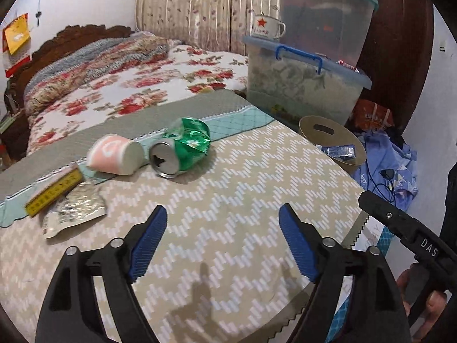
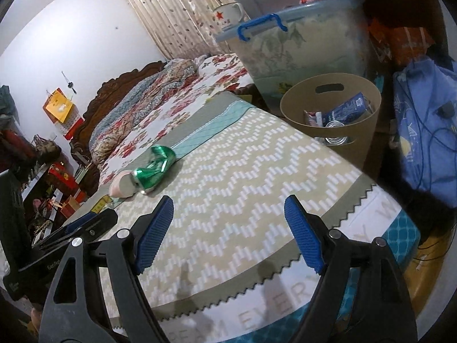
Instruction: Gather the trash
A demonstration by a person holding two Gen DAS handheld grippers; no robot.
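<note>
Left wrist view: we hold the left gripper (image 1: 222,228) with jaws spread wide and nothing between them, above the zigzag-patterned mat (image 1: 242,200). We judge the step as between pickups: the brown bin (image 1: 308,127) at centre right already holds a blue carton (image 1: 340,151), while trash is left on the mat. The crushed green can (image 1: 182,148) lies on its side at frame centre, above and ahead of the fingertips, well apart, touching or just beside a tipped pink cup (image 1: 114,154). A yellow box (image 1: 52,190) and silver wrapper (image 1: 74,211) sit at left. Right wrist view: the right gripper (image 2: 228,225) is likewise wide and empty, the bin at upper right. Next move, we reckon: reach forward and close across the can's dented body.
</note>
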